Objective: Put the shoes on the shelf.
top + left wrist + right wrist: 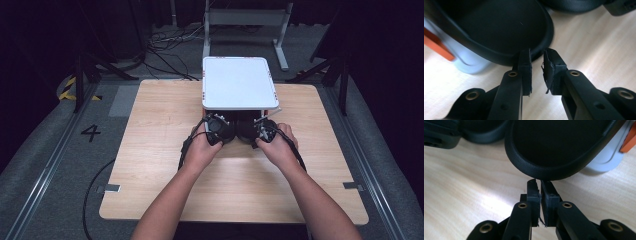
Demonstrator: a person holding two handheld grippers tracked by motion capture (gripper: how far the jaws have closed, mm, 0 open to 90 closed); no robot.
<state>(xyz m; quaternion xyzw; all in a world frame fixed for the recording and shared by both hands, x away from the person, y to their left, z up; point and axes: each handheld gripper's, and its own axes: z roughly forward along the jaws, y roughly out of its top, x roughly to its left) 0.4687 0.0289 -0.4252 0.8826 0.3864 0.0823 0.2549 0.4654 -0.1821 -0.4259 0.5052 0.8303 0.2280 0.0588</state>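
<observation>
Two forearms reach in from the bottom of the high view, each hand holding a gripper at the near edge of a white tray [239,82] raised over the wooden table [150,150]. Left gripper [537,71]: jaws slightly apart, just short of a black rounded pad's [506,30] rim. Right gripper [539,191]: jaws nearly together, tips at another black pad's [556,147] rim; whether they pinch it cannot be told.

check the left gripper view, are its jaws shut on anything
No, the left gripper has a clear gap between its jaws with nothing in it, just short of the black pad.
</observation>
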